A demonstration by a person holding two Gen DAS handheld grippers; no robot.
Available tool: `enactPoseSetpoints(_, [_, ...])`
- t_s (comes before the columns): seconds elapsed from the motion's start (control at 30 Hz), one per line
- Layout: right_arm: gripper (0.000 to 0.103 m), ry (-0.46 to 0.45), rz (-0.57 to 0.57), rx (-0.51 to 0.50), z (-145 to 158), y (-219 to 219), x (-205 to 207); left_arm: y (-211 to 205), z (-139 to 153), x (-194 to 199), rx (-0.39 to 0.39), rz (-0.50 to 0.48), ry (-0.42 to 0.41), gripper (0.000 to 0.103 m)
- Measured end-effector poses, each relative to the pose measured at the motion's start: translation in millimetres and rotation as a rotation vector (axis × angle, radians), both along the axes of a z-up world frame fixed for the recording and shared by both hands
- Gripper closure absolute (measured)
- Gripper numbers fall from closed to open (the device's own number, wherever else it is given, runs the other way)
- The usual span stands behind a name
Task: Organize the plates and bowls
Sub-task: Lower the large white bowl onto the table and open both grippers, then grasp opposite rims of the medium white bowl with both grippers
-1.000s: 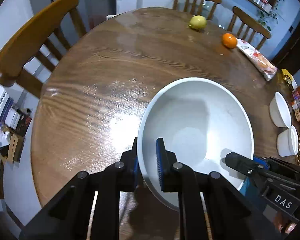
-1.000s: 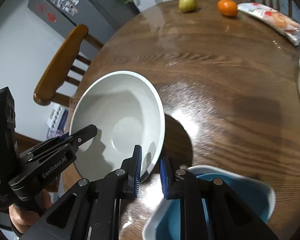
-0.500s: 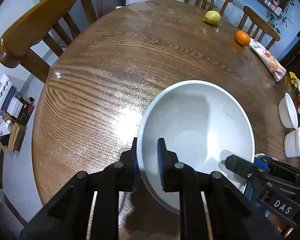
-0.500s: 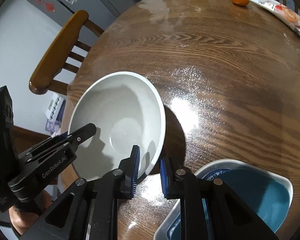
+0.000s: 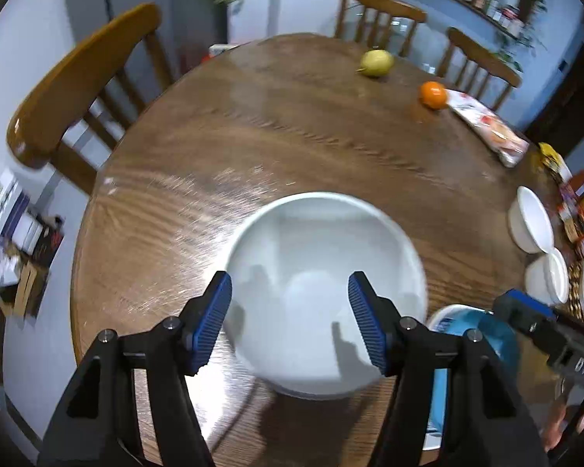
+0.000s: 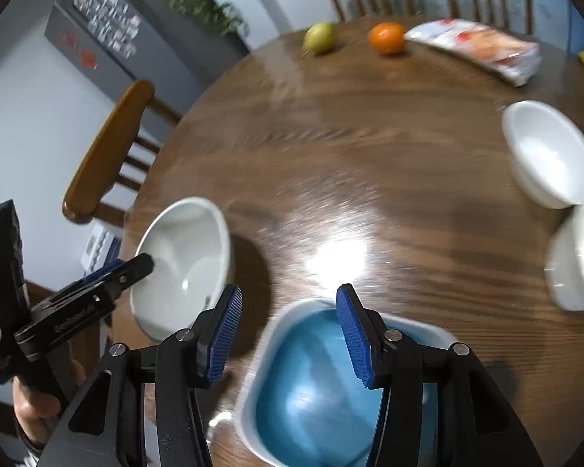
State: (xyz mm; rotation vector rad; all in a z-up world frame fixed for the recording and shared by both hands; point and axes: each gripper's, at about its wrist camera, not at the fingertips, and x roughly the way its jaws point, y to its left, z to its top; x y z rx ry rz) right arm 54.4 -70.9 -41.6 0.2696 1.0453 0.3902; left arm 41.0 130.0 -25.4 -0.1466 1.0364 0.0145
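Note:
A large white bowl (image 5: 323, 272) stands on the round wooden table (image 5: 292, 136) near its front edge. My left gripper (image 5: 290, 321) is open just above and behind it, holding nothing. The bowl also shows in the right wrist view (image 6: 183, 260), left of my right gripper (image 6: 288, 330), which is open and empty over a blue dish with a white rim (image 6: 315, 389). That dish shows in the left wrist view (image 5: 467, 334) to the right of the bowl. Small white bowls (image 6: 545, 155) (image 6: 580, 257) stand at the table's right side.
A pear (image 5: 375, 63), an orange (image 5: 433, 94) and a snack packet (image 5: 486, 128) lie at the far side of the table. Wooden chairs (image 5: 78, 85) stand around it. Snack packs (image 5: 576, 210) crowd the right edge.
Both grippers have opened and let go of the white bowl's rim. The bowl now rests on the table, and both grippers have pulled back from it.

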Motion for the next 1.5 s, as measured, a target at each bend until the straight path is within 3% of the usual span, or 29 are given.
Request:
enactPoseSetpoints(0.4, [0.052,-0.083,-0.276,-0.055,42.6,-144.3,-12.0,-136.0,32.8,28.6,-0.035,-0.296,-0.058,0.038])
enactPoseSetpoints(0.63, [0.051,-0.090,-0.386,-0.120,50.3,-203.1,9.2,-209.0,46.3,66.5,-0.044,-0.369,-0.083,0.038])
enactPoseSetpoints(0.87, [0.051,-0.062,-0.375,-0.147,35.1,-222.3,54.3,-259.3,18.2,105.4,-0.043,-0.386,-0.008,0.038])
enactPoseSetpoints(1.17, [0.051,0.042,-0.334,-0.145,-13.2,-225.7,95.4,-282.1,-22.8,132.9,-0.027,-0.381,0.092,0.040])
enactPoseSetpoints(1.33, [0.055,0.066,-0.304,-0.124,-27.1,-224.9,104.7,-291.9,-37.0,141.3,-0.026,-0.406,0.125,0.061])
enactPoseSetpoints(1.37, [0.059,0.073,-0.302,-0.120,-29.8,-225.1,106.5,-294.0,-39.5,142.5,-0.025,-0.411,0.129,0.064])
enactPoseSetpoints(1.43, [0.069,0.084,-0.299,-0.101,-34.8,-227.0,110.2,-297.8,-44.2,143.9,-0.017,-0.428,0.136,0.082])
enactPoseSetpoints(1.5, [0.081,0.097,-0.286,-0.079,-40.5,-228.0,112.3,-300.8,-48.0,145.5,-0.010,-0.442,0.142,0.086])
